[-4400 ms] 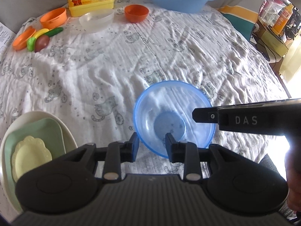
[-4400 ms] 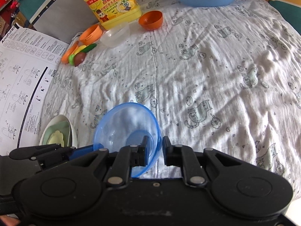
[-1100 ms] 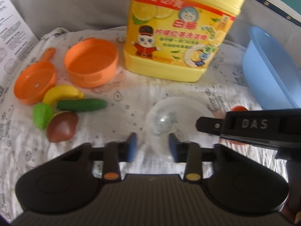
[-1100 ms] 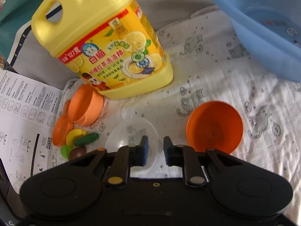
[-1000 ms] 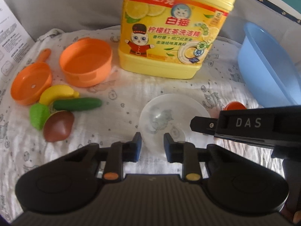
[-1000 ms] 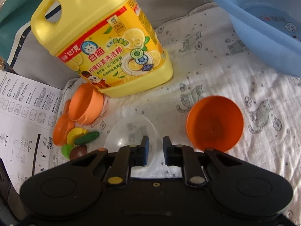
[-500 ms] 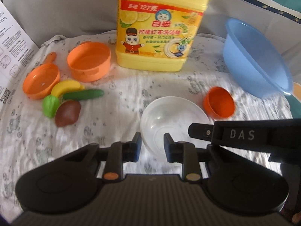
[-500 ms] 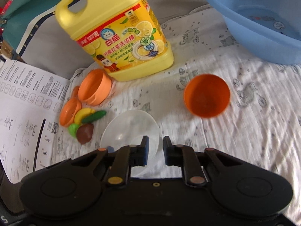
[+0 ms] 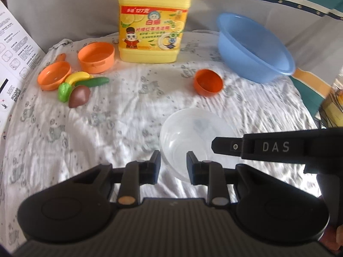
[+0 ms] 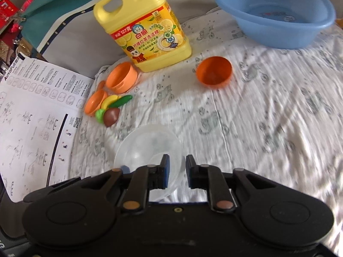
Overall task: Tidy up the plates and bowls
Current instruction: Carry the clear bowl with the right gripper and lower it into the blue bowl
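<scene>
A clear plastic bowl (image 9: 193,132) hangs a little above the white patterned cloth (image 9: 120,115). Both grippers hold it. My left gripper (image 9: 173,162) is shut on its near rim. In the left wrist view the right gripper (image 9: 216,146) comes in from the right side and clamps the bowl's right rim. The right wrist view shows the same clear bowl (image 10: 148,147) with my right gripper (image 10: 177,169) shut on its rim. A small orange bowl (image 9: 208,82) (image 10: 214,71) rests on the cloth beyond the clear one.
A yellow detergent jug (image 9: 153,21) stands at the back, with a blue basin (image 9: 253,49) to its right. An orange cup (image 9: 96,57), an orange pan (image 9: 53,78) and toy fruit (image 9: 79,90) lie at the back left. A printed sheet (image 10: 32,117) borders the cloth's left edge.
Both grippers have drawn back from the jug and risen, carrying the clear bowl with them. The jug, orange bowl and toys now look farther away.
</scene>
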